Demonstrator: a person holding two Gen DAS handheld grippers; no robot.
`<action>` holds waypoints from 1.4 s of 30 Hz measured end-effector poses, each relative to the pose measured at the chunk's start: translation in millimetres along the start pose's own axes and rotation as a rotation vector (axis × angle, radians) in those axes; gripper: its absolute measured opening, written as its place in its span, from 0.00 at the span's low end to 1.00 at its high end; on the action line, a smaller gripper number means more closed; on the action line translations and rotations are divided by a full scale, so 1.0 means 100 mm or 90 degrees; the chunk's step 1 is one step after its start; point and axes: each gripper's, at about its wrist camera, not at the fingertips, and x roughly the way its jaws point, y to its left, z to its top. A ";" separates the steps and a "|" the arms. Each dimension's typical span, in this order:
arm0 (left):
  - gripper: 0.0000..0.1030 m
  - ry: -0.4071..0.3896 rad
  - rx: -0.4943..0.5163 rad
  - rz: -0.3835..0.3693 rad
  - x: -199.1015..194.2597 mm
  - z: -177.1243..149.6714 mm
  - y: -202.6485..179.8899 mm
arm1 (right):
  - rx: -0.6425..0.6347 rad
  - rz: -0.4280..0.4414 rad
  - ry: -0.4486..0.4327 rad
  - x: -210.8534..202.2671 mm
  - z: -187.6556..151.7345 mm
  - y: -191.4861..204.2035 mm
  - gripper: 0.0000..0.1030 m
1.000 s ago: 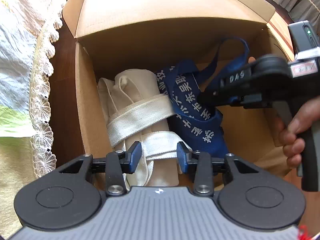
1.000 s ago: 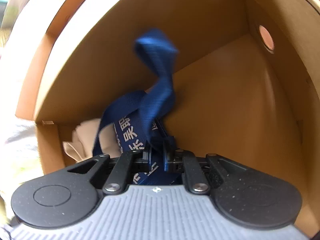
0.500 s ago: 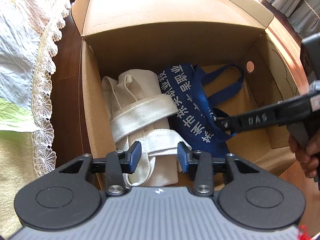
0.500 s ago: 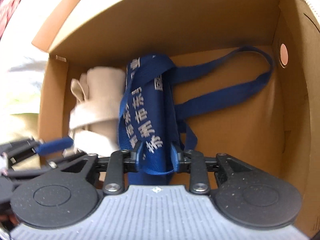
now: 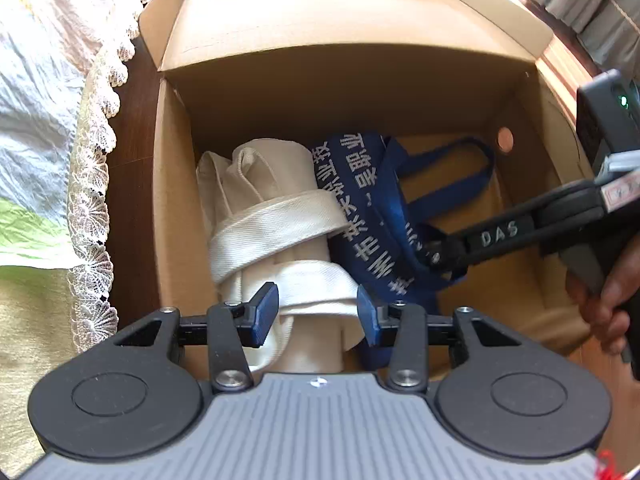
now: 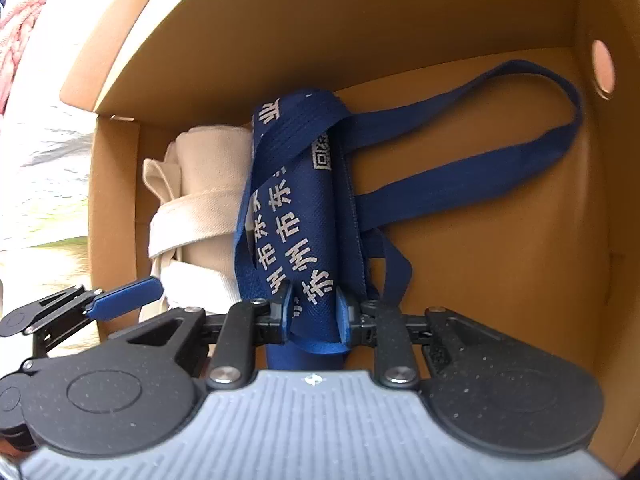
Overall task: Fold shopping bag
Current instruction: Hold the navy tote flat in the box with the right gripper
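With the right gripper (image 6: 312, 316) fingers just closing around the rolled blue shopping bag (image 6: 296, 216) inside the cardboard box (image 6: 520, 280), and the left gripper (image 5: 317, 314) open over the cream bag (image 5: 272, 216), the loose handle loop (image 6: 520, 128) may snag and unroll the fold.

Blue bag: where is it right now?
Both views show the rolled blue bag lying inside the cardboard box, right of the rolled cream bag and touching it, its near end between the right gripper pads.

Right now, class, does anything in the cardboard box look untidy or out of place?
Yes: the blue bag is rolled like the cream bag beside it, but one blue handle loop sprawls loose across the box floor instead of being wrapped round the roll.
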 end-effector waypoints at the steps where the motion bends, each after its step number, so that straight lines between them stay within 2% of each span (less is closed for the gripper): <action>1: 0.47 0.002 0.001 -0.003 0.01 0.00 -0.01 | -0.002 -0.006 -0.002 0.02 -0.01 0.02 0.19; 6: 0.46 -0.005 -0.008 0.004 -0.07 -0.02 0.01 | -0.018 -0.010 -0.006 0.01 -0.05 0.05 0.19; 10: 0.46 -0.063 0.011 0.049 -0.43 -0.11 0.05 | -0.032 -0.021 -0.010 -0.02 -0.08 0.09 0.19; 11: 0.46 -0.069 0.013 0.050 -0.48 -0.15 0.10 | -0.033 -0.022 -0.010 -0.03 -0.08 0.09 0.19; 13: 0.46 -0.077 0.024 0.090 -0.63 -0.30 0.26 | -0.032 -0.022 -0.011 -0.05 -0.09 0.09 0.19; 15: 0.46 -0.065 0.035 0.097 -0.67 -0.38 0.37 | -0.032 -0.023 -0.010 -0.06 -0.09 0.10 0.19; 17: 0.47 -0.045 0.039 0.083 -0.66 -0.45 0.46 | -0.032 -0.023 -0.009 -0.07 -0.09 0.10 0.19; 19: 0.47 -0.015 0.046 0.102 -0.56 -0.50 0.50 | -0.032 -0.023 -0.009 -0.09 -0.10 0.10 0.19; 21: 0.46 -0.005 0.043 0.098 -0.50 -0.52 0.50 | -0.031 -0.022 -0.010 -0.10 -0.10 0.09 0.19; 22: 0.45 -0.002 0.036 0.090 -0.46 -0.53 0.52 | -0.030 -0.022 -0.010 -0.11 -0.11 0.09 0.19; 23: 0.37 -0.001 0.036 0.091 -0.43 -0.54 0.50 | -0.030 -0.022 -0.010 -0.12 -0.11 0.09 0.19; 27: 0.38 0.006 0.049 0.109 -0.33 -0.58 0.42 | -0.031 -0.026 -0.010 -0.18 -0.11 0.10 0.19; 32: 0.38 0.013 0.053 0.110 -0.25 -0.55 0.35 | -0.021 -0.035 -0.019 0.11 0.02 0.15 0.20; 37: 0.43 0.007 0.069 0.090 -0.17 -0.57 0.17 | 0.033 -0.056 -0.050 -0.04 0.08 0.02 0.20; 42: 0.44 0.006 0.076 0.098 -0.10 -0.55 0.14 | 0.121 -0.043 -0.038 -0.04 0.05 -0.03 0.21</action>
